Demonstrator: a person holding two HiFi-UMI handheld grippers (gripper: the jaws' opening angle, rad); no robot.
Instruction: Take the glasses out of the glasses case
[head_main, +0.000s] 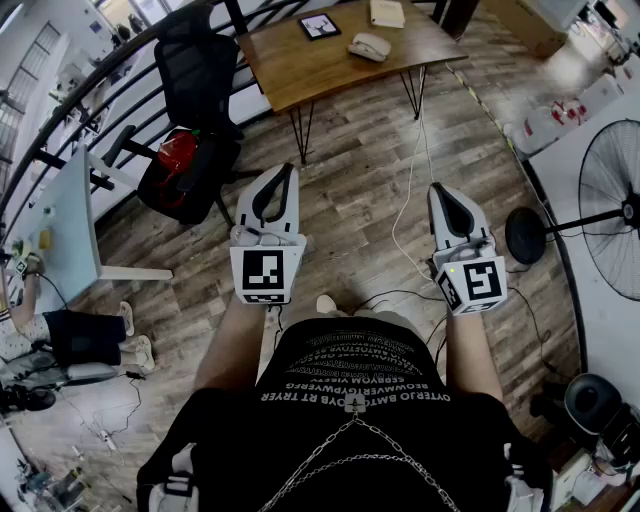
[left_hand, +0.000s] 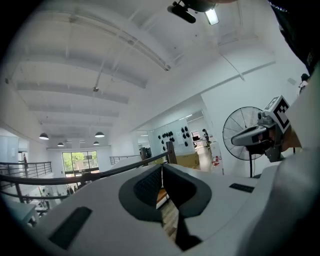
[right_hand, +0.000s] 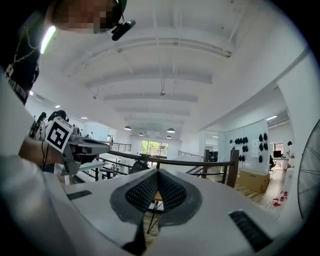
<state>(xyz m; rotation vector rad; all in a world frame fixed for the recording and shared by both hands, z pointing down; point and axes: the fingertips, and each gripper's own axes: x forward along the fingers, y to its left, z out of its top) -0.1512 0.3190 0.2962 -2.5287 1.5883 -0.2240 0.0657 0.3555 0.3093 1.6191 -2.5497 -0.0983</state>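
Observation:
A pale oval glasses case lies shut on the wooden table at the far end of the room, well ahead of both grippers. No glasses are visible. My left gripper is held level in front of the person's body, its jaws meeting at the tips with nothing between them. My right gripper is level beside it, also shut and empty. Each gripper appears at the edge of the other's view: the right gripper and the left gripper.
On the table are also a black-framed tablet and a pale book. A black office chair with a red item stands to the left. A floor fan is to the right, with cables on the wooden floor and a dark railing at left.

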